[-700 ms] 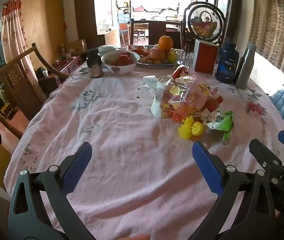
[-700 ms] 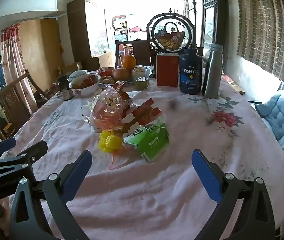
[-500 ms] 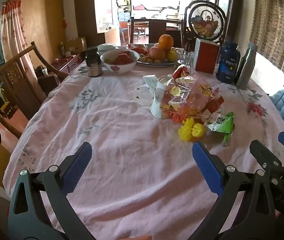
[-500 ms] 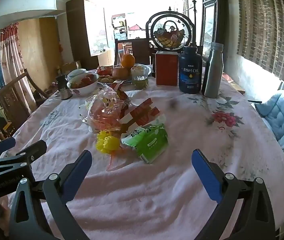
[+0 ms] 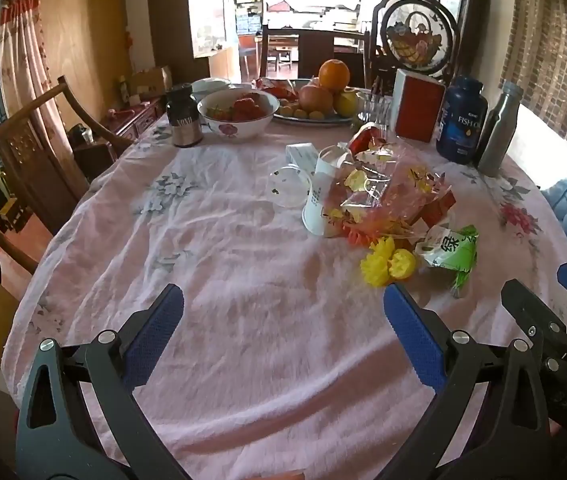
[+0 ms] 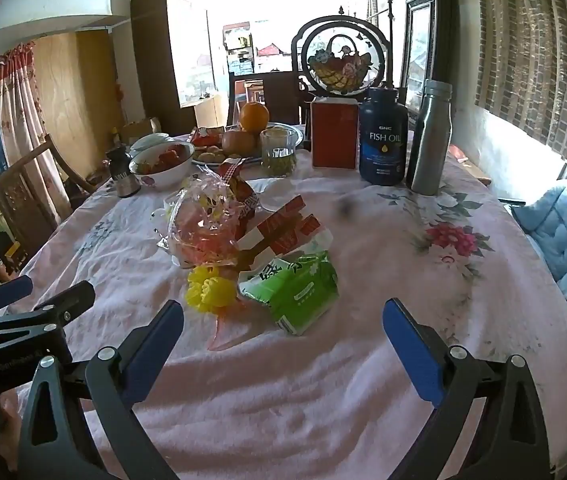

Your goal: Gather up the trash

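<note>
A round table (image 5: 219, 264) under a wrinkled pink flowered cloth fills most of the room in front of me, with a wooden chair (image 5: 23, 148) at its left side and a blue cushion (image 6: 563, 240) off its right edge. At the far rim stand a round framed basket picture (image 6: 339, 62), a red box (image 6: 333, 134), a dark fish oil bottle (image 6: 382, 140) and, just beside it, a steel flask (image 6: 429, 140). Left of those sit a fruit plate (image 5: 315, 118) topped by an orange (image 5: 334, 74), a white bowl (image 5: 237, 112) of red fruit, and a small dark jar (image 5: 183, 120). The trash lies in one heap near the middle of the table, a little right of centre: a crinkled clear bag (image 6: 207, 220) leaning against a white cup (image 5: 319, 196), red-and-white wrappers (image 6: 283, 228) touching it, a green packet (image 6: 295, 288) on the near side, and yellow paper flowers (image 6: 207, 294) just left of the packet. A clear lid (image 5: 288, 188) lies flat on the cloth beside the cup. Both tools hang over bare cloth on the near side, well short of the heap, tilted downward. The left gripper (image 5: 283, 328) has its blue pads spread wide with nothing between them; the right gripper (image 6: 283, 340) is likewise spread wide and empty, its opening facing the green packet.
</note>
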A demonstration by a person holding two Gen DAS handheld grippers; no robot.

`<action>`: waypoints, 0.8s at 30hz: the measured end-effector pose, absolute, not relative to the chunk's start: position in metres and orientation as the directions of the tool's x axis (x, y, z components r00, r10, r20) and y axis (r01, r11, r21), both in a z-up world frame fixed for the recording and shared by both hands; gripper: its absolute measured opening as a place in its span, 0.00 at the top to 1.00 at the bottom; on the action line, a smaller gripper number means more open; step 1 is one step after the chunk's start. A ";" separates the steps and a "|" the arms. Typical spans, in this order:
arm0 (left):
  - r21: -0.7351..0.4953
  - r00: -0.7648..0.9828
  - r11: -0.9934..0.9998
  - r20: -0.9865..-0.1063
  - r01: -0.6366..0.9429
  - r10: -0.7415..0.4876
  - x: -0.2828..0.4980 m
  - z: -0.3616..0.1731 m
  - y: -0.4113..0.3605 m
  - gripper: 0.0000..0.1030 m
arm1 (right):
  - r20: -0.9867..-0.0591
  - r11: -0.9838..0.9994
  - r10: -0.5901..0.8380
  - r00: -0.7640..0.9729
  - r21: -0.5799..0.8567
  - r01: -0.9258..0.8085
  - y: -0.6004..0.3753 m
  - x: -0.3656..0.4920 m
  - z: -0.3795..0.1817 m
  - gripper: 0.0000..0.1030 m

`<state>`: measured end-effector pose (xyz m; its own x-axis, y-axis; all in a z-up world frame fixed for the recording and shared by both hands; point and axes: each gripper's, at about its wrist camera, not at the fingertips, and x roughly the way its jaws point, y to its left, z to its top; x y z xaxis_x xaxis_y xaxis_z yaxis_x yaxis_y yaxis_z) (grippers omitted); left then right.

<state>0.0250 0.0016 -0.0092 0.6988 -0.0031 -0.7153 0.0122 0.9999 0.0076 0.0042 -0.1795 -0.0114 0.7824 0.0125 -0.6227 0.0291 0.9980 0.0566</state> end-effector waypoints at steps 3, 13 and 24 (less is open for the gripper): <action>0.008 0.697 1.000 -0.717 0.010 -0.002 0.026 -0.010 0.001 0.07 | -0.624 0.998 0.014 0.781 0.056 0.027 -0.178 0.005 -0.012 0.05; 0.006 0.695 1.000 -0.719 -0.005 0.007 0.027 -0.012 0.004 0.06 | -0.629 0.997 0.020 0.777 0.067 0.028 -0.179 0.005 -0.014 0.05; 0.008 0.698 1.000 -0.716 -0.002 0.007 0.024 -0.012 0.003 0.06 | -0.628 0.997 0.027 0.778 0.075 0.026 -0.179 0.003 -0.016 0.05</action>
